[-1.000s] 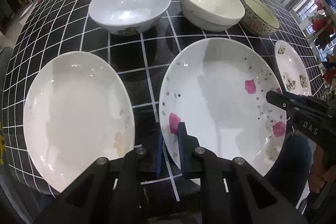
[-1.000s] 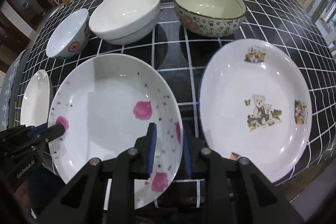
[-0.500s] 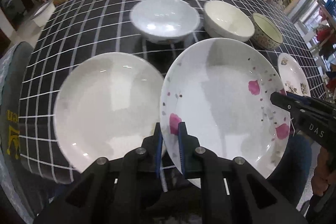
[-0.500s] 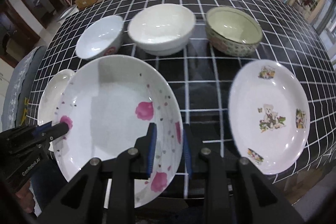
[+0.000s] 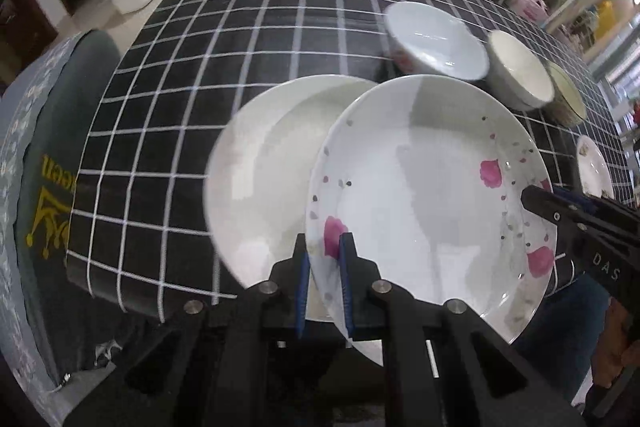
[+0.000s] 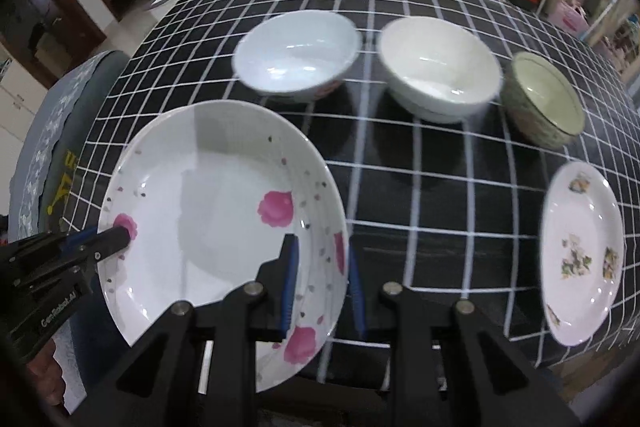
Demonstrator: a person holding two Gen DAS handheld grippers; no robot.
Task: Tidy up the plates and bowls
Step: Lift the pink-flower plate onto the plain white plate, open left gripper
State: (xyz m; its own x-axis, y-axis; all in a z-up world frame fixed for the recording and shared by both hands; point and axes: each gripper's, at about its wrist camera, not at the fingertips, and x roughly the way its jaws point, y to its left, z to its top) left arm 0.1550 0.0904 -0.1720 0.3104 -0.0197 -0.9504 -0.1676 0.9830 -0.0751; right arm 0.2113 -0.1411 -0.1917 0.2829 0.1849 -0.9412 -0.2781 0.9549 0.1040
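Left view only: plain white plate (image 5: pixel 256 183) behind pink-flowered plate (image 5: pixel 420 195).

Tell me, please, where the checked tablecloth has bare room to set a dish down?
The checked tablecloth lies bare behind and left of the plain white plate. A smaller patch sits between the cream bowl and the cartoon plate. The three bowls crowd the back right.
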